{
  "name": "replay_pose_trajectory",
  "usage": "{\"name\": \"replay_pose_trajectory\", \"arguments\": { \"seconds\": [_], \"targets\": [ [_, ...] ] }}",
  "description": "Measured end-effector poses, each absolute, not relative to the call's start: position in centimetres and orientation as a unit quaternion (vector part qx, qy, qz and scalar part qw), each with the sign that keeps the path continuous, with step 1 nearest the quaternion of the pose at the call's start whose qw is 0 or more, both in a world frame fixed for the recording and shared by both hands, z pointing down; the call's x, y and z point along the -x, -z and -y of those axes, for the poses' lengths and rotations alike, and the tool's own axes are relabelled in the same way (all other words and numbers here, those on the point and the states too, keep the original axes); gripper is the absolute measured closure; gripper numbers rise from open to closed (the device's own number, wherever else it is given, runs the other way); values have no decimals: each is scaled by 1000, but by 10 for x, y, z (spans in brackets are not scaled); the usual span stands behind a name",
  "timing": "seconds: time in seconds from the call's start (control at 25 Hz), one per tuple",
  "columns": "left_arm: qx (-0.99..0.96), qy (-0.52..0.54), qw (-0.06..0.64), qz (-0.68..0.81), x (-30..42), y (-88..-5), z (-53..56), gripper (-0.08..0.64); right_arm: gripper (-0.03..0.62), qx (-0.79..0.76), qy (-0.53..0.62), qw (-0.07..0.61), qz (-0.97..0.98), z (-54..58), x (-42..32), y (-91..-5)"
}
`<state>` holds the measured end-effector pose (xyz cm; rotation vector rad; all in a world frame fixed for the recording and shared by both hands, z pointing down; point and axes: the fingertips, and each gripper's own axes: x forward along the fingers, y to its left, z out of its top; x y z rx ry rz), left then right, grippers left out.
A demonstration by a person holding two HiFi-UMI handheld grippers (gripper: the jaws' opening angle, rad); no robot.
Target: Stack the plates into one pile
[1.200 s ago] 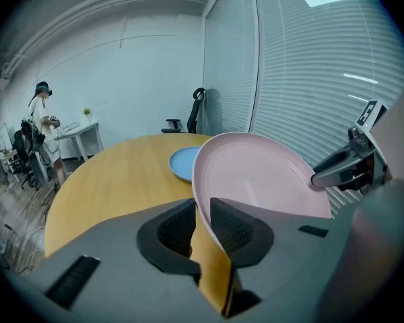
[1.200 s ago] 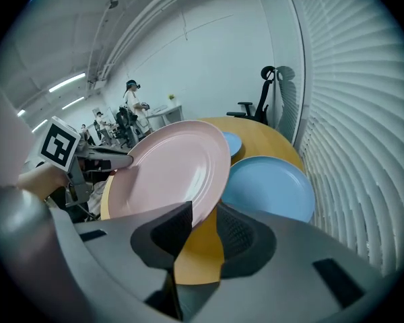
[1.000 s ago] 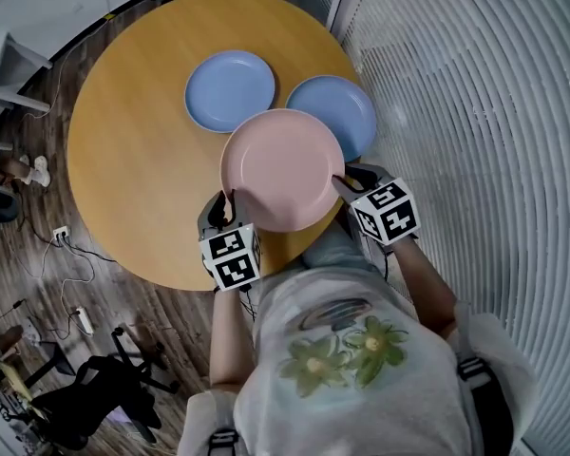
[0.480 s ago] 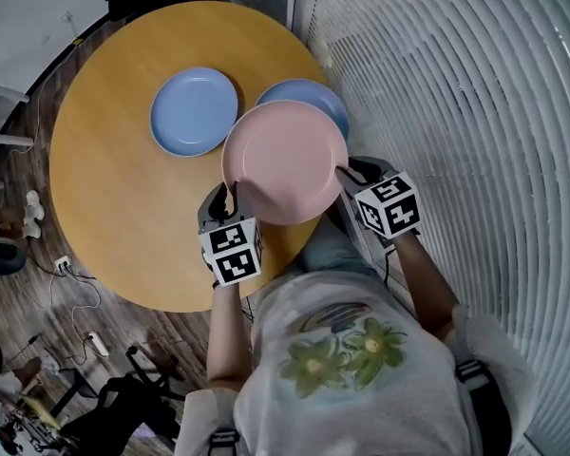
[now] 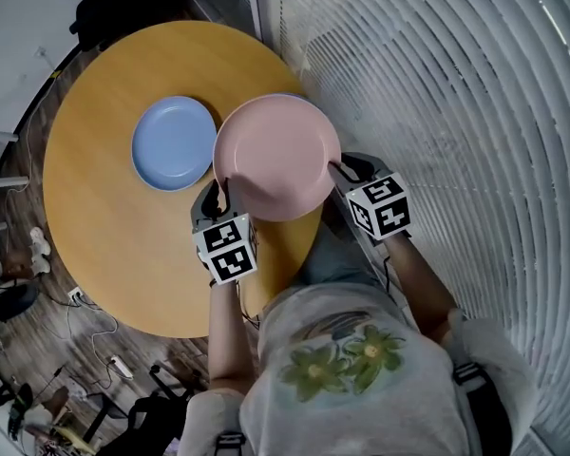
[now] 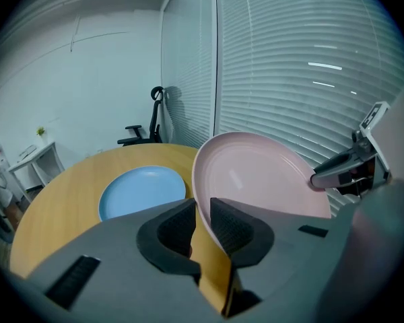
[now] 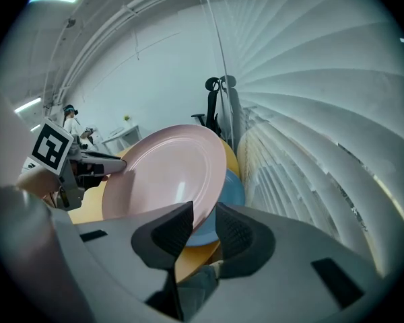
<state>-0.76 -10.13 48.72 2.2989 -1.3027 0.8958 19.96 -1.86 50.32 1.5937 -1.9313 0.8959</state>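
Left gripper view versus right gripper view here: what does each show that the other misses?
Left gripper view only: the uncovered blue plate on the table, and the right claw at the far rim of the pink plate. Right gripper view only: a second blue plate beneath the raised pink plate, and the left claw at its opposite rim. Both: the pink plate's rim gripped between that view's own claw pads, the table, the blinds. The right claw's jaws have just been closing on that rim.
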Motion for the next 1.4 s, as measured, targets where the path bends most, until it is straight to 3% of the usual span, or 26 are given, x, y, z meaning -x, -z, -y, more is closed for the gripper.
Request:
{"name": "replay_pose_trajectory", "arguments": {
  "seconds": [1.4],
  "targets": [
    [-801, -381, 217, 408, -30, -602, 152, 476, 480, -670, -340, 270, 602, 60, -236, -610]
  ]
}}
